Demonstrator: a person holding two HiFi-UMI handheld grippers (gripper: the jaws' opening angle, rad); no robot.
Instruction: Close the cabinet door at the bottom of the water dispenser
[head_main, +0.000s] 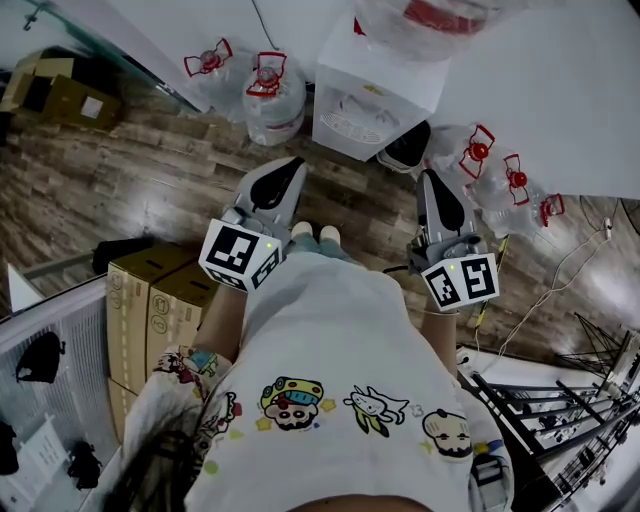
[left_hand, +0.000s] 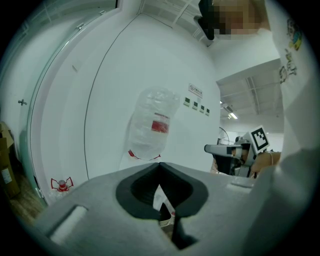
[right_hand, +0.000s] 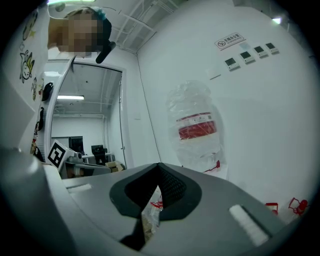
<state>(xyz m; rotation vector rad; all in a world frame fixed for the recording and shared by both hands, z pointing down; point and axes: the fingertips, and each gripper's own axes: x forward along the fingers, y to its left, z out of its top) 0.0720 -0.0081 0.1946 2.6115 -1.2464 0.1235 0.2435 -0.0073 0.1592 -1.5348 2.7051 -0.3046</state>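
Observation:
The white water dispenser (head_main: 372, 98) stands against the wall ahead of me, with an upturned clear bottle (head_main: 440, 18) on top. At its lower right a dark panel (head_main: 406, 148) juts out, apparently the open cabinet door. My left gripper (head_main: 292, 166) is held level short of the dispenser's left front, jaws shut and empty. My right gripper (head_main: 431, 180) hovers just behind the dark panel, also shut and empty. The left gripper view shows the bottle (left_hand: 152, 122) above the closed jaws of the left gripper (left_hand: 160, 165). The right gripper view shows the bottle (right_hand: 195, 127) beyond the right gripper (right_hand: 160, 165).
Clear water jugs with red handles lie left of the dispenser (head_main: 272, 92) and right of it (head_main: 482, 152). Cardboard boxes (head_main: 150, 300) stand at my left, more boxes (head_main: 58, 88) sit far left. A black wire rack (head_main: 560, 410) and a cable (head_main: 545, 285) are at the right.

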